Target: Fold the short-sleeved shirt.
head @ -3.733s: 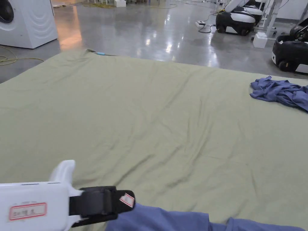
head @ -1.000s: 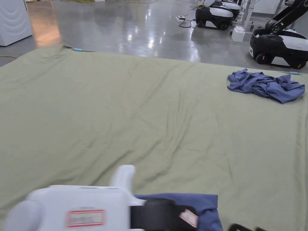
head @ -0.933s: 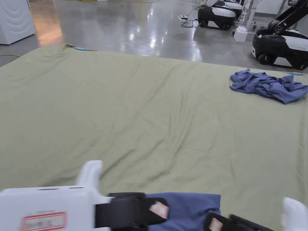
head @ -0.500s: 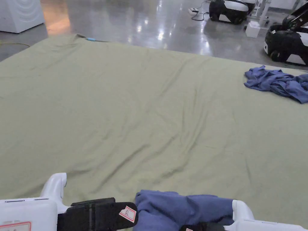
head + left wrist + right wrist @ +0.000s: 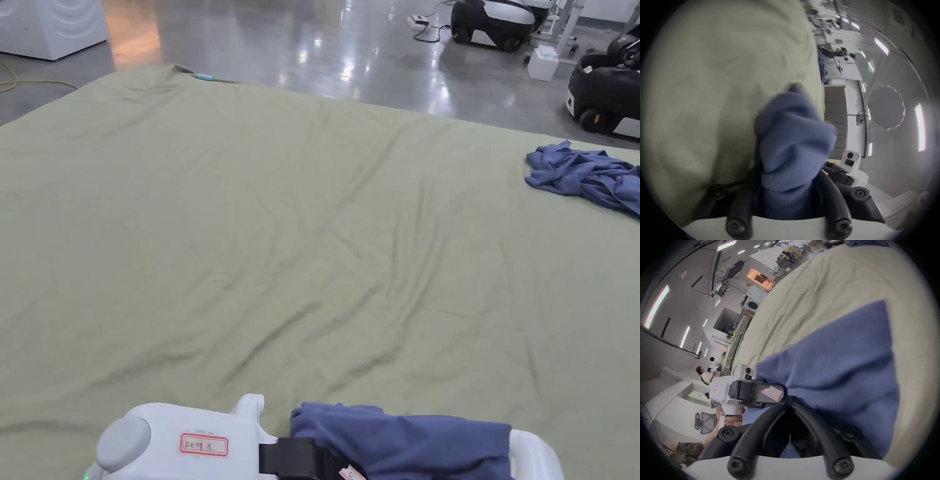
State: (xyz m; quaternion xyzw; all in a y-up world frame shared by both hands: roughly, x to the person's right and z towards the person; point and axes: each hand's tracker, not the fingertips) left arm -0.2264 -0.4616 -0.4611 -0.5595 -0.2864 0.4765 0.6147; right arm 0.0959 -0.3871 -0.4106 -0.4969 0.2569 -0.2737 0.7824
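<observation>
The blue short-sleeved shirt (image 5: pixel 406 437) lies bunched at the near edge of the green-covered table (image 5: pixel 300 237), stretched between my two grippers. My left gripper (image 5: pixel 325 462) is at its left end and shut on the shirt; in the left gripper view the cloth (image 5: pixel 791 146) bulges out from between the jaws and hides their tips. My right gripper (image 5: pixel 789 400) has its jaws closed together on the shirt's (image 5: pixel 843 378) edge. In the head view the right gripper (image 5: pixel 537 453) shows as a white body at the shirt's right end. The left gripper (image 5: pixel 756 392) appears close by in the right gripper view.
A second blue garment (image 5: pixel 587 178) lies crumpled at the table's far right edge. Beyond the table is shiny grey floor with black-and-white wheeled machines (image 5: pixel 603 94) at the back right and a white appliance (image 5: pixel 50 28) at the back left. People stand far off (image 5: pixel 705 376).
The left gripper has moved right, from beside the shirt onto its left end. The shirt now lies stretched flatter between both grippers. The head camera shifted a little.
</observation>
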